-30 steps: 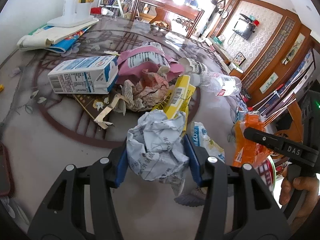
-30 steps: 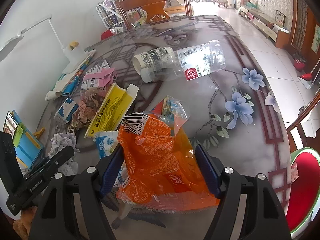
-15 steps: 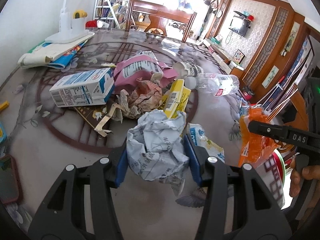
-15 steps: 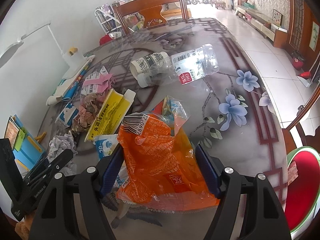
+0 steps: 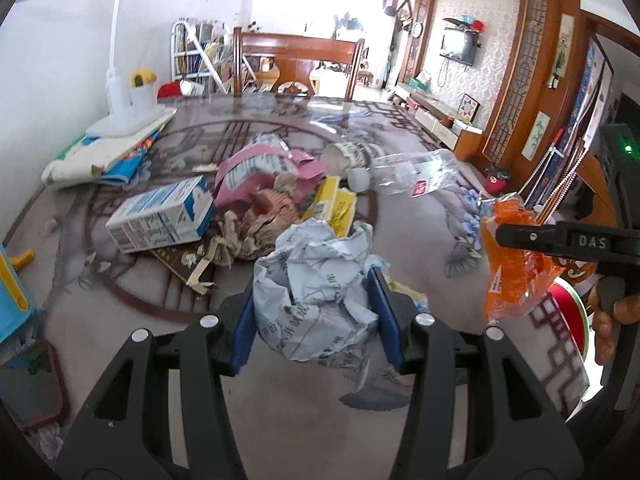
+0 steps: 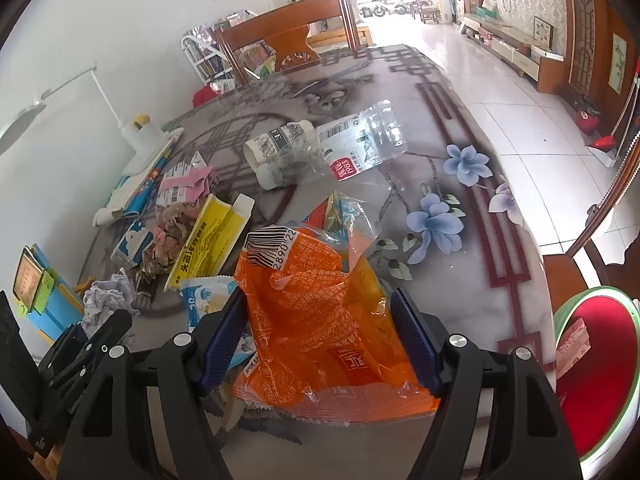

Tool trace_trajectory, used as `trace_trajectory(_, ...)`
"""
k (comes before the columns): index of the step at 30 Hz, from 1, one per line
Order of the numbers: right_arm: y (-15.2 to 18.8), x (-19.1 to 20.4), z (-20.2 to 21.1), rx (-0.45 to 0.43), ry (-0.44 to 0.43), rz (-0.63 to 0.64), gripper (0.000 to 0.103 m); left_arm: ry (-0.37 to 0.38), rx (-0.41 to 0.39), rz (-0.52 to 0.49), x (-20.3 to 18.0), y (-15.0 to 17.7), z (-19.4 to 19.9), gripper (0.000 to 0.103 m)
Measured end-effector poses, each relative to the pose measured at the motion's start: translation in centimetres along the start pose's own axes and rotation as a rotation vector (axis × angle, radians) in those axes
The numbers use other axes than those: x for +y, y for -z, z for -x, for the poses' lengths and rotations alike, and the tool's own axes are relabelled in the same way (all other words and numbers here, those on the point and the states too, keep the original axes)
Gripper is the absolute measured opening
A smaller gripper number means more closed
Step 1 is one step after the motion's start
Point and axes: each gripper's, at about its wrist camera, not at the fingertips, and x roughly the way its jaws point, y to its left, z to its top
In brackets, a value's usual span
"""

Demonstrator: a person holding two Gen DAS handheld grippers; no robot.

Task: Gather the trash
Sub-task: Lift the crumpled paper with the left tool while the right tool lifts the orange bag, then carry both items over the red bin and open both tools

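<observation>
Starting at the left of the left wrist view, a blue box (image 5: 12,292) and a phone in a red case (image 5: 28,388) sit at the table (image 5: 280,432) edge, with a white desk lamp (image 5: 128,108) resting on folded papers further back. A blue-and-white milk carton (image 5: 160,214) lies on its side in the litter pile, touching a pink torn wrapper (image 5: 256,168) and a wad of brownish crumpled paper (image 5: 260,224). A yellow flattened box (image 5: 334,208) lies just right of these. The left gripper (image 5: 316,300) is closed on a crumpled newspaper ball (image 5: 316,280), both blue pads pressed into its sides, the ball held in front of the pile. Behind the pile, a paper cup (image 5: 348,154) and a clear plastic bottle (image 5: 416,172) lie on their sides, touching one another. To the right, the right gripper (image 6: 316,340) is clamped on an orange plastic wrapper (image 6: 320,320), its pads bearing on both flanks and the barcode end uppermost; the wrapper appears lifted above the table near the table's right edge. A small white-and-blue sachet (image 6: 204,300) lies on the table beside the left pad in the right wrist view. A red stool with a green rim (image 6: 596,372) stands beyond the table edge at far right, a pink scrap (image 6: 572,344) on it.
</observation>
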Motion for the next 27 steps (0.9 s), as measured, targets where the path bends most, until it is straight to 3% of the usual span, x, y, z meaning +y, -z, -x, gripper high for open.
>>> trace_trajectory(16, 0.2, -2.5, 2.9, -0.052, -0.049, -0.052, 0.070, 0.076, 0.002, 0.063, -4.9, 0.8, 2.2, 0.049)
trace_trajectory(27, 0.6, -5.5, 5.5, -0.101, -0.075, -0.118, 0.070, 0.144, 0.043, 0.014, -9.8, 1.1, 1.9, 0.049)
